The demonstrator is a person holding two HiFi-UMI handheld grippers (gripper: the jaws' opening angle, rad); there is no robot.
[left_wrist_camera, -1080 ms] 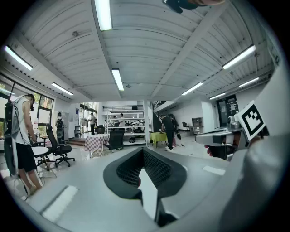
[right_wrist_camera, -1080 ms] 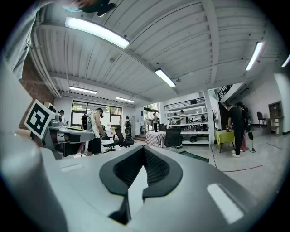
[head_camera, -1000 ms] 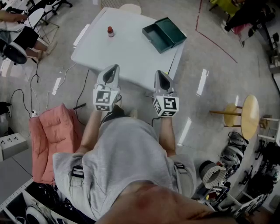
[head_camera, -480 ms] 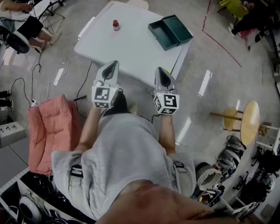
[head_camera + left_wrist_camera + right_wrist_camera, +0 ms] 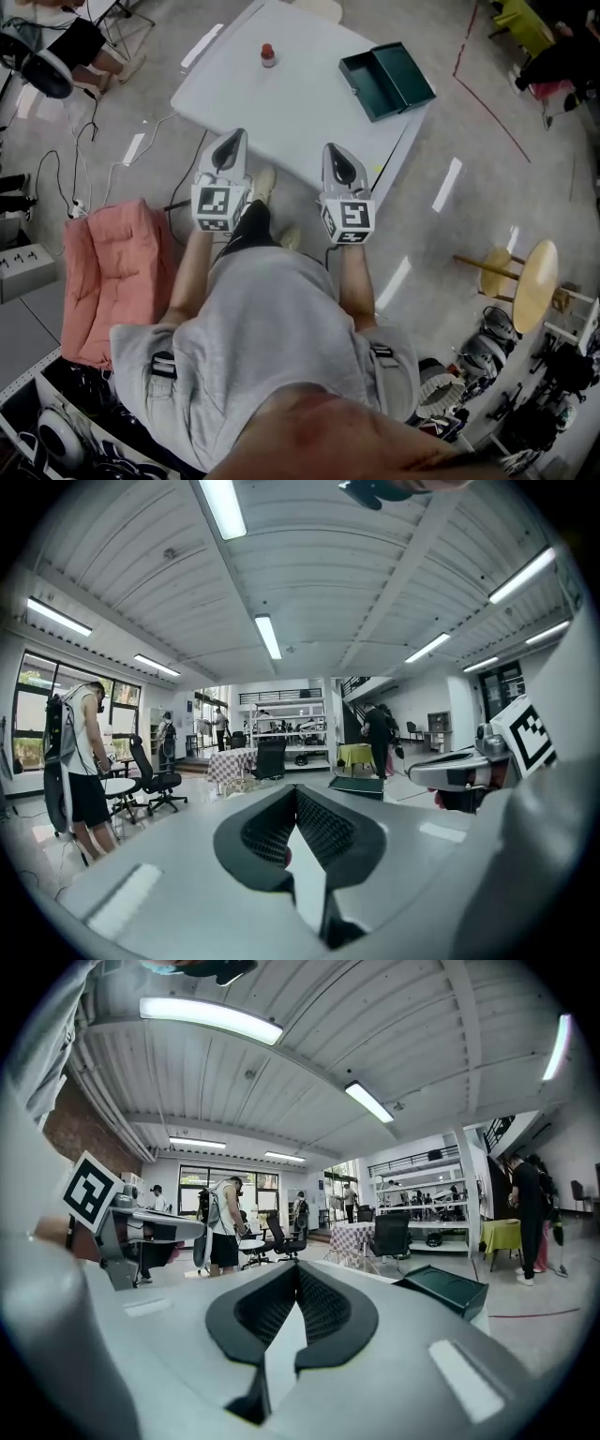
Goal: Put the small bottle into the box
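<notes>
In the head view a small bottle with a red cap (image 5: pixel 268 54) stands near the far left of the white table (image 5: pixel 291 112). An open dark green box (image 5: pixel 386 82) lies at the table's far right; it also shows in the left gripper view (image 5: pixel 356 786) and the right gripper view (image 5: pixel 450 1288). My left gripper (image 5: pixel 233 141) and right gripper (image 5: pixel 333 150) hover side by side over the table's near edge, well short of both objects. Both have their jaws shut, empty, in the left gripper view (image 5: pixel 296 790) and the right gripper view (image 5: pixel 297 1268).
A pink padded seat (image 5: pixel 103 281) sits on the floor at my left, with cables (image 5: pixel 66 187) beside it. A round wooden stool (image 5: pixel 534 267) stands to the right. People, office chairs (image 5: pixel 155 775) and shelving are beyond the table.
The table, bottle and box have slid to the right in the head view as I stepped along. Both grippers stay shut and level, now over the table's near edge.
</notes>
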